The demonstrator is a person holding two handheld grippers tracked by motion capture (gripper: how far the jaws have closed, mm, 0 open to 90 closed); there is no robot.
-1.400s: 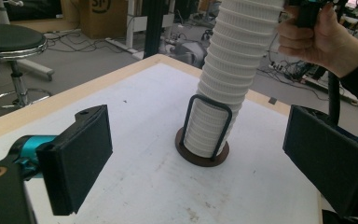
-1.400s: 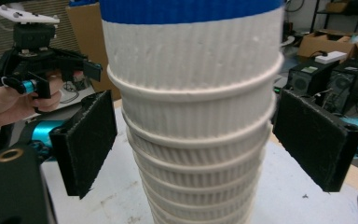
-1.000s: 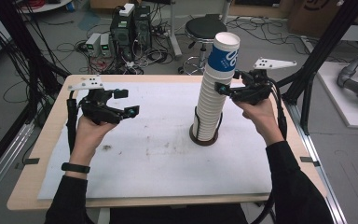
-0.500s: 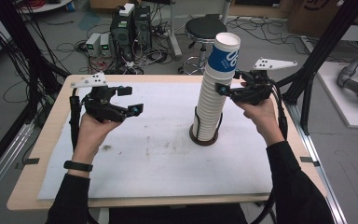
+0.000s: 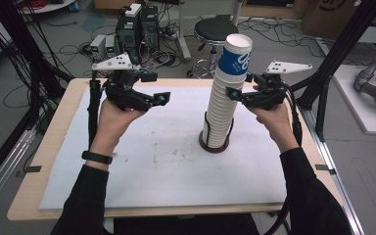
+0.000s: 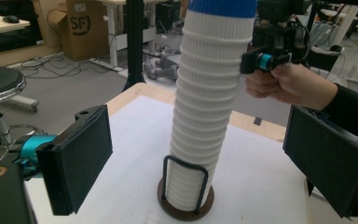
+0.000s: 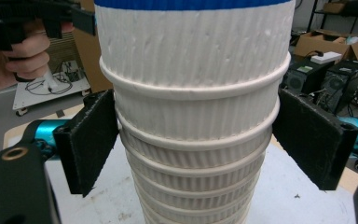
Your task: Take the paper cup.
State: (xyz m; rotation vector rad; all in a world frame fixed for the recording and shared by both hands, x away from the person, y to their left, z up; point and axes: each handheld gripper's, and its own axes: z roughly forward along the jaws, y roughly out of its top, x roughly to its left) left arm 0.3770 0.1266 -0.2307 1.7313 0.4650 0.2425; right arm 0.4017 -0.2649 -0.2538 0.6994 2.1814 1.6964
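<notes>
**deskjockey:** Running the 2 hand-held grippers remotely, looking for tips on this step. Nearest to me, the right gripper (image 5: 231,93) straddles the cup stack (image 5: 225,105) just under the blue-banded top cup (image 5: 235,56). Its jaws have just been closing with the stack between them. In the right gripper view, 1 pad looks about touching a rim on the left and the other has a small gap, so I call it not clamped yet. The left gripper (image 5: 162,98) is spread wide with nothing in it, held up off the white mat (image 5: 142,161), facing the stack from well apart.

**cupwrangler:** Where does the stack sit?

**deskjockey:** Upright in a dark round holder (image 5: 214,145) with wire loops, middle-right of the mat, leaning a touch.

**cupwrangler:** Then I'd squeeze evenly on 1 ribbed rim, not across 2, or you'll probably lift several cups at once. Keep the jaws level. Paper crushes easily, so stop once both pads bite. I'd bring the left one in lower to steady the rest, then pull straight up along the lean.

**deskjockey:** Makes sense, sideways pull probably tips it all.
</notes>
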